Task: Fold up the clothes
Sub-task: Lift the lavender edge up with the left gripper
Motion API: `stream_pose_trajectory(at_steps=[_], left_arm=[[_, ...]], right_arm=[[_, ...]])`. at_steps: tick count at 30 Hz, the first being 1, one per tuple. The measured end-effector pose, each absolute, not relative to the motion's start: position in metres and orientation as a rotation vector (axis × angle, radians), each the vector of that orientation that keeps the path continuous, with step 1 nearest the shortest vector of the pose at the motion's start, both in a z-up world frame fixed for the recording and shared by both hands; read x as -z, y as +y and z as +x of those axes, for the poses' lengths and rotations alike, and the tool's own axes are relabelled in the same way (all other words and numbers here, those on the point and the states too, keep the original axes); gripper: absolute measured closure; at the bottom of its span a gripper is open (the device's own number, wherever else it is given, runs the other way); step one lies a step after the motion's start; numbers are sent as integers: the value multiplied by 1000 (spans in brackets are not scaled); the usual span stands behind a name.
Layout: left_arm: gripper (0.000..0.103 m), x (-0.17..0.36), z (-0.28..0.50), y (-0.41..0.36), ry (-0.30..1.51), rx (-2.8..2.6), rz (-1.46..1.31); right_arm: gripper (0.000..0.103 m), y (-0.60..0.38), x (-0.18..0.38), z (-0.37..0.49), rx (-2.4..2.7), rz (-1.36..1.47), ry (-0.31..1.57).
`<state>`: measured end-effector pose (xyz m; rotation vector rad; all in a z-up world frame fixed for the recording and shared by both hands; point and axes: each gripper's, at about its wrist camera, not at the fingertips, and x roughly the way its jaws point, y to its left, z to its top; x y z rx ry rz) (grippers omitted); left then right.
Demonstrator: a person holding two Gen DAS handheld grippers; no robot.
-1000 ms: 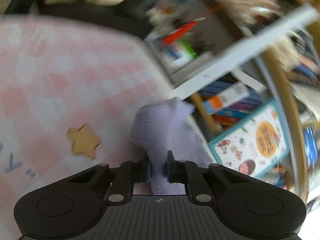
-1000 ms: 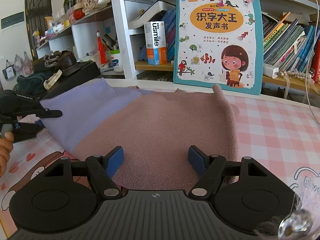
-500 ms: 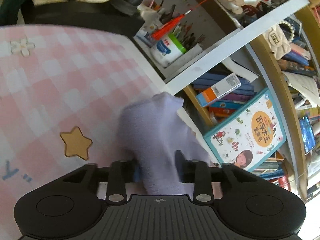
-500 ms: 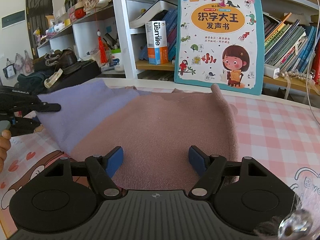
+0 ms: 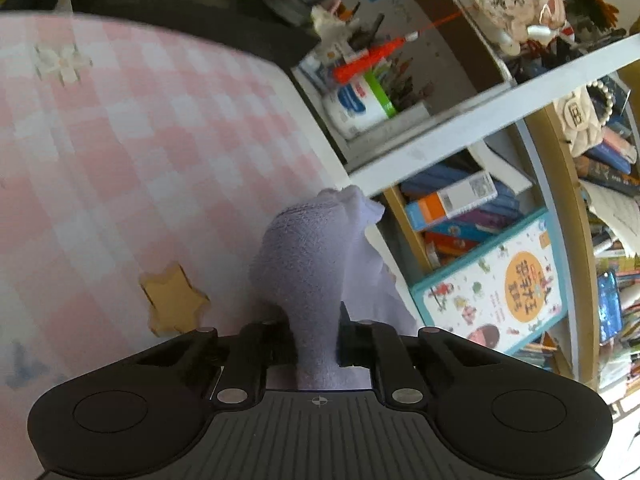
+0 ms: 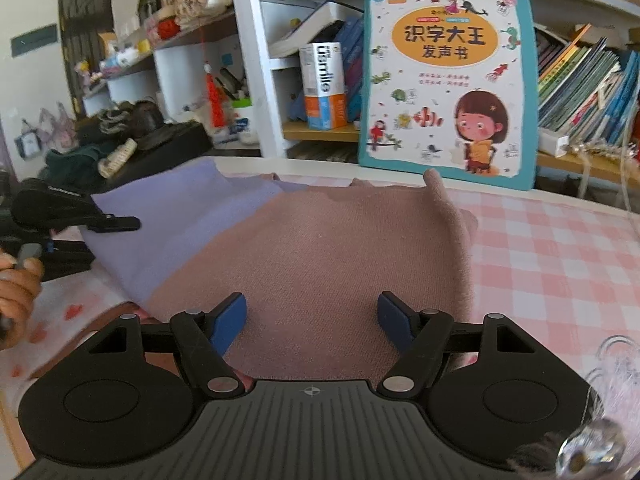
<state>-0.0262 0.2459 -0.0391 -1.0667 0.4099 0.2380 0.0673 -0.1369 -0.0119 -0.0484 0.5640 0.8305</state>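
Note:
A knitted garment lies on the pink checked tablecloth [image 6: 560, 264]. Its body is dusty pink [image 6: 340, 248] and its left part is lilac [image 6: 172, 216]. In the left wrist view my left gripper [image 5: 314, 340] is shut on a bunched fold of the lilac part [image 5: 312, 256] and holds it lifted off the cloth. The left gripper also shows at the left edge of the right wrist view [image 6: 80, 216], at the lilac edge. My right gripper [image 6: 312, 320] is open and empty, its blue pads low over the near edge of the pink body.
A bookshelf [image 6: 400, 136] runs along the table's far edge, with a large children's book [image 6: 448, 80] leaning on it. A black box with shoes and clutter [image 6: 160, 136] stands at the far left. A star print [image 5: 172, 300] marks the cloth.
My left gripper opened a little half a second ago and has closed again on the lilac fold, shifting it slightly outward. The right gripper has stayed open and still.

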Motion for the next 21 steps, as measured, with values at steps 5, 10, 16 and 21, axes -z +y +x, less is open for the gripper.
stream_pose_trajectory(at_steps=[5,10,16,21], left_arm=[[90,31,-49,269,379,-311,-1071],[90,25,-71,285,358,-370,-1050],[90,17,-87,294,338,-414,-1005],[90,6,-87,290,322,-405,-941]], right_arm=[[33,-136,8,62,-884,-25,556],[33,-135,4,59,-931,13,554],[38,-135,6,61,-940,31,586],[72,-136,7,64,-952,66,608]])
